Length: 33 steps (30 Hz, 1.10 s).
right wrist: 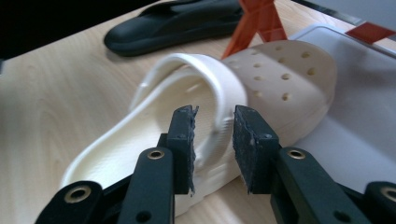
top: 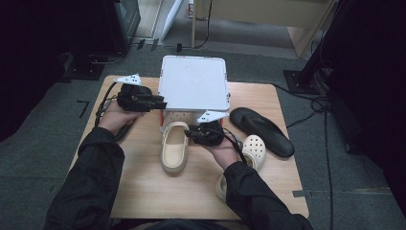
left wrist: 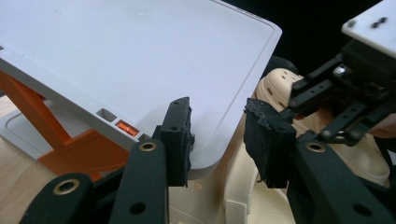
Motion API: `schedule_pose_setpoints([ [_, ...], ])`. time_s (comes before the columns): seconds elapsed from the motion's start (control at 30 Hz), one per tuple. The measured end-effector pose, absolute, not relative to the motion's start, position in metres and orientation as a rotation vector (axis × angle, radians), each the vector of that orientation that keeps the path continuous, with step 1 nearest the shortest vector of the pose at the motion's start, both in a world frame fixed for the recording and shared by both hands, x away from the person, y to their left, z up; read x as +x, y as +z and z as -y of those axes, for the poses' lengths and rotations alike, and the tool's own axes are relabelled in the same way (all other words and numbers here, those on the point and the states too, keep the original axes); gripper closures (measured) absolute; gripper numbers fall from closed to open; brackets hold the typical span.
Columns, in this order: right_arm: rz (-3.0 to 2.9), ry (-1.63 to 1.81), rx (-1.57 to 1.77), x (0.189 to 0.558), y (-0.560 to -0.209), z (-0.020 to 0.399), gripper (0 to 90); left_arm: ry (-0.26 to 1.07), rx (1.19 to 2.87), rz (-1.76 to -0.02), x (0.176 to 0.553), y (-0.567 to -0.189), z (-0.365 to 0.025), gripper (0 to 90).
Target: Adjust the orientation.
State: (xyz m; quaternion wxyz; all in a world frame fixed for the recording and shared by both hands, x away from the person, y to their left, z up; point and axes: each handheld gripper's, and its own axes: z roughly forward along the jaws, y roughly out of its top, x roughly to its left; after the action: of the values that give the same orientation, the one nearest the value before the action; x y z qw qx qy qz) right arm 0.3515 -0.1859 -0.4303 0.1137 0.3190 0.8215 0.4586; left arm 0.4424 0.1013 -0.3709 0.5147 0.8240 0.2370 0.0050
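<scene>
A cream clog (top: 174,148) (right wrist: 275,88) lies mid-table, its holed toe on the white base under a white raised shelf (top: 194,81) (left wrist: 140,51) on orange supports (left wrist: 70,149). My right gripper (top: 187,133) (right wrist: 214,135) is open, its pads just short of the clog's heel strap (right wrist: 219,93). My left gripper (top: 163,103) (left wrist: 219,130) is open at the shelf's near left corner, which sits between the jaws. In the left gripper view the clog (left wrist: 224,191) shows below that corner, with the right gripper (left wrist: 336,93) beyond.
A second cream clog (top: 253,148) lies beside my right wrist, partly under the sleeve. A black slipper (top: 261,130) (right wrist: 177,21) rests at the right of the wooden table (top: 143,187). Cables and stands sit on the floor around it.
</scene>
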Motion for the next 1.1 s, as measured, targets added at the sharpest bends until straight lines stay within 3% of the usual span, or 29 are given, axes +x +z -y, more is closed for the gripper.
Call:
schedule_pose_setpoints([
  [0.5,-2.568,1.391,0.844,0.290,-0.447,0.160,69.4,0.040,1.976,-0.593,0.442,-0.372,-0.100,68.9],
  [1.1,-2.657,1.302,0.772,0.282,-0.480,0.133,71.4,0.068,1.961,-0.590,0.442,-0.375,-0.099,73.7],
])
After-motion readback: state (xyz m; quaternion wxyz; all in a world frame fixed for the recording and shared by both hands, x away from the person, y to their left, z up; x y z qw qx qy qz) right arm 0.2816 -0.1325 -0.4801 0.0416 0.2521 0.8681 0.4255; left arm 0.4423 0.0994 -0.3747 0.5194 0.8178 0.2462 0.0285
